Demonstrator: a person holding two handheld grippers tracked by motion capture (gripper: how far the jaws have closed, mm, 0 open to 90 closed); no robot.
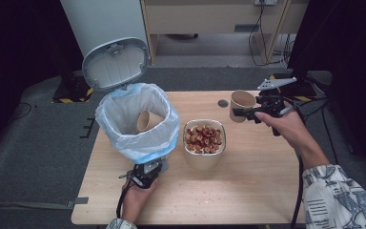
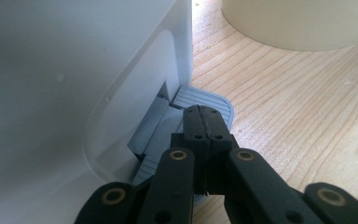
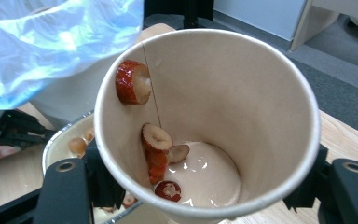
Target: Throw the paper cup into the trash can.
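A white pedal bin (image 1: pixel 138 143) lined with a pale blue bag stands at the table's left, its lid (image 1: pixel 116 63) up. A brown paper cup (image 1: pixel 147 121) lies inside it. My left gripper (image 1: pixel 145 175) is low at the bin's front, its jaws shut together with nothing between them. Its tips (image 2: pixel 205 123) rest on the grey foot pedal (image 2: pixel 203 99). My right gripper (image 1: pixel 243 113) is shut on a second paper cup (image 1: pixel 242 101), held tilted above the table's far right. That cup (image 3: pixel 223 93) holds a few red date slices (image 3: pixel 133 81) stuck to its wall, and a wet bottom.
A cream bowl (image 1: pixel 204 157) full of red date slices (image 1: pixel 203 138) stands mid-table right of the bin. A small dark disc (image 1: pixel 223 103) lies near the far edge. Crumbs dot the wood in front. Cables and a cabinet lie beyond the table.
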